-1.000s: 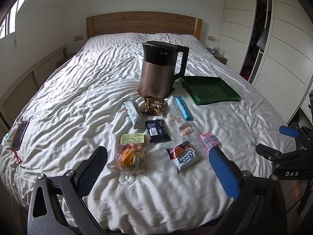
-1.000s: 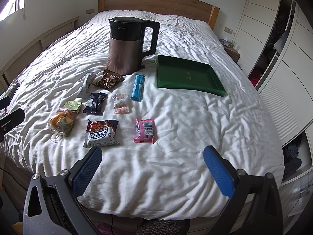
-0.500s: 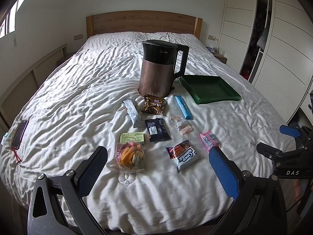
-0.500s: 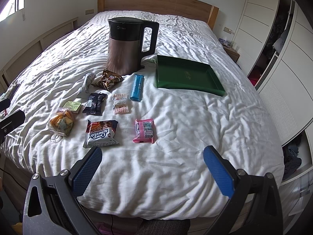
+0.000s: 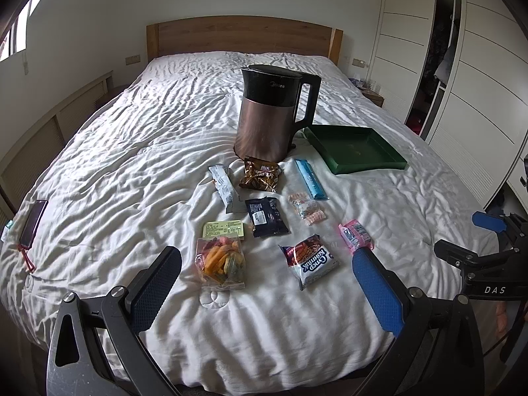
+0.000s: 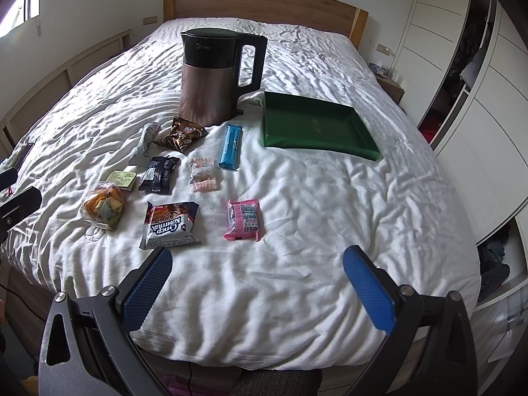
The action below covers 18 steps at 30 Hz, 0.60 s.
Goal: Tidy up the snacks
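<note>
Several snack packets lie on the white bed: a pink packet, a white and blue cookie pack, a clear bag of orange chips, a dark packet, a brown packet, a blue bar, a small clear candy bag and a white bar. An empty green tray lies to the right of them. My left gripper is open above the bed's near edge, before the chips and cookies. My right gripper is open, before the pink packet.
A copper and black kettle stands on the bed behind the snacks, beside the tray. A phone lies at the bed's left edge. White wardrobes stand to the right. A wooden headboard is at the far end.
Both grippers have crept slightly forward toward the snacks. Nothing on the bed has moved.
</note>
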Tool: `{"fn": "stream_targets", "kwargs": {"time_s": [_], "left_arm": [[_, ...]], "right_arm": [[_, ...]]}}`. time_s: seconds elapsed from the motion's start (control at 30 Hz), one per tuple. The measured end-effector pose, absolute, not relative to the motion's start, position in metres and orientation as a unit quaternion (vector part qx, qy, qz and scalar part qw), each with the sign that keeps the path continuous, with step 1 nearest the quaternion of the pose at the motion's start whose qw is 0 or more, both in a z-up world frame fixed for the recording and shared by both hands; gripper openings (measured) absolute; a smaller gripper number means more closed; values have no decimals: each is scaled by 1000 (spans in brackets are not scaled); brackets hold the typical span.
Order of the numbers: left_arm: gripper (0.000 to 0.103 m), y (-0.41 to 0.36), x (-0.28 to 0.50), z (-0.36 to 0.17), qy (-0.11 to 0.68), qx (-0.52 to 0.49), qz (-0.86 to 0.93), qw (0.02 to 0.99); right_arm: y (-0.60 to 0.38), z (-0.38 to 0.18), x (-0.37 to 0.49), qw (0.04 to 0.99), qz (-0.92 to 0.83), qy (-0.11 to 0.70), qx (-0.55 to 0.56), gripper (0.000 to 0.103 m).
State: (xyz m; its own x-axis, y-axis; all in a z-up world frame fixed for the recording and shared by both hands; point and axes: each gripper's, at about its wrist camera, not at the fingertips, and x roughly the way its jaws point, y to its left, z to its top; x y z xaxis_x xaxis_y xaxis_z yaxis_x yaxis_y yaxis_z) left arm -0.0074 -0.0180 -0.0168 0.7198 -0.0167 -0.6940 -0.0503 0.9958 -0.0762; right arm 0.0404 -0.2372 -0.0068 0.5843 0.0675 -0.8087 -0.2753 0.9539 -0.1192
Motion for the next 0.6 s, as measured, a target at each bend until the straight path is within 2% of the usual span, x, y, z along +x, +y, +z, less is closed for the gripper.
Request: {"fn": "stream_targets", "kwargs": {"time_s": [0.6], "left_arm": [[102,-13,-5,-16,378,-45,10,925]], "right_arm": [[-237,-10,42,882,99,446,-117,103]]}}
